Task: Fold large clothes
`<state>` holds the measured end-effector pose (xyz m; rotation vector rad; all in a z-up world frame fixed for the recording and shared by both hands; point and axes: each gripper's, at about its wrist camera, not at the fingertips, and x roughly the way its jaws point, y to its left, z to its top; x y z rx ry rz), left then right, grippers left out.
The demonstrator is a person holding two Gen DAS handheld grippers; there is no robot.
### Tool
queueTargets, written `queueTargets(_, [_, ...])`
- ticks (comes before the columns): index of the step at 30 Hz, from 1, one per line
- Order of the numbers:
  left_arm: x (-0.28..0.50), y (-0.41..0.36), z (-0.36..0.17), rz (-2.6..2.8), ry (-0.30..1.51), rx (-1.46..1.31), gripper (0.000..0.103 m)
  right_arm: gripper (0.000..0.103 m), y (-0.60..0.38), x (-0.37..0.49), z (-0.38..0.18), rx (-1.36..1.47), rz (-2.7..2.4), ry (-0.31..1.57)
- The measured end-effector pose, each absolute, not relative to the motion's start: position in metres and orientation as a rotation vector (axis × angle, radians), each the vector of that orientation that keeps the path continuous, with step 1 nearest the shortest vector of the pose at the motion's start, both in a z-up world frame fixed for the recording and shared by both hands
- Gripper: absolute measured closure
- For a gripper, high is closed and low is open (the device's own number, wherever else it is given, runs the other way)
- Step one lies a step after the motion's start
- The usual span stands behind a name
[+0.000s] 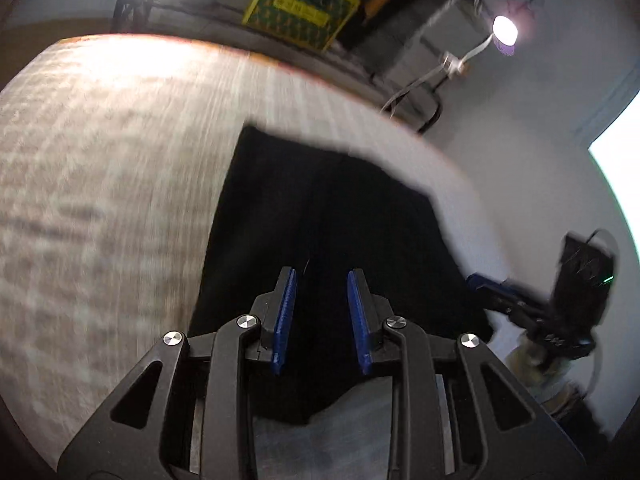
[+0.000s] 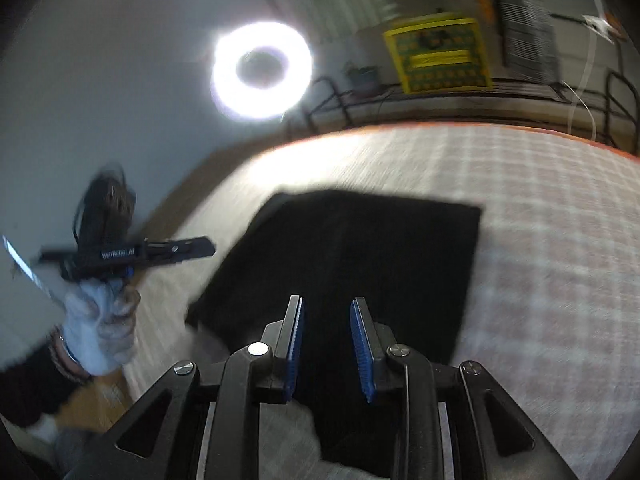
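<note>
A black garment (image 1: 320, 208) lies flat as a folded rectangle on the pale checked tablecloth (image 1: 100, 160). My left gripper (image 1: 322, 276) hovers over the garment's near part, open, with nothing between its blue pads (image 1: 286, 312). In the right wrist view the same garment (image 2: 360, 248) spreads ahead of my right gripper (image 2: 326, 304), which is open and empty too. The left gripper (image 2: 208, 246) shows at the left there, held by a gloved hand (image 2: 100, 320) beyond the garment's left edge. The right gripper (image 1: 474, 282) sits blurred at the garment's right edge in the left wrist view.
The checked cloth (image 2: 540, 240) stretches wide around the garment, ending in an orange rim. Behind the table stand a ring light (image 2: 262, 70), a yellow and green box (image 2: 438, 54) and a small lamp (image 1: 505, 30). Both views are motion-blurred.
</note>
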<state>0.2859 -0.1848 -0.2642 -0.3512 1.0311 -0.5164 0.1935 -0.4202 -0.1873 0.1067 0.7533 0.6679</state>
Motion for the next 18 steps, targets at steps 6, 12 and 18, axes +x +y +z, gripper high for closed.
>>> queueTargets(6, [0.276, -0.176, -0.286, -0.487, 1.072, -0.321, 0.070, 0.077, -0.412, 0.176, -0.226, -0.005, 0.613, 0.793])
queueTargets(12, [0.268, -0.143, -0.260, -0.479, 1.048, -0.349, 0.062, 0.068, -0.420, 0.161, -0.210, -0.048, 0.603, 0.825])
queueTargets(18, [0.297, -0.096, -0.252, -0.430, 0.995, -0.563, 0.031, 0.019, -0.457, 0.157, -0.191, 0.077, 0.586, 0.754])
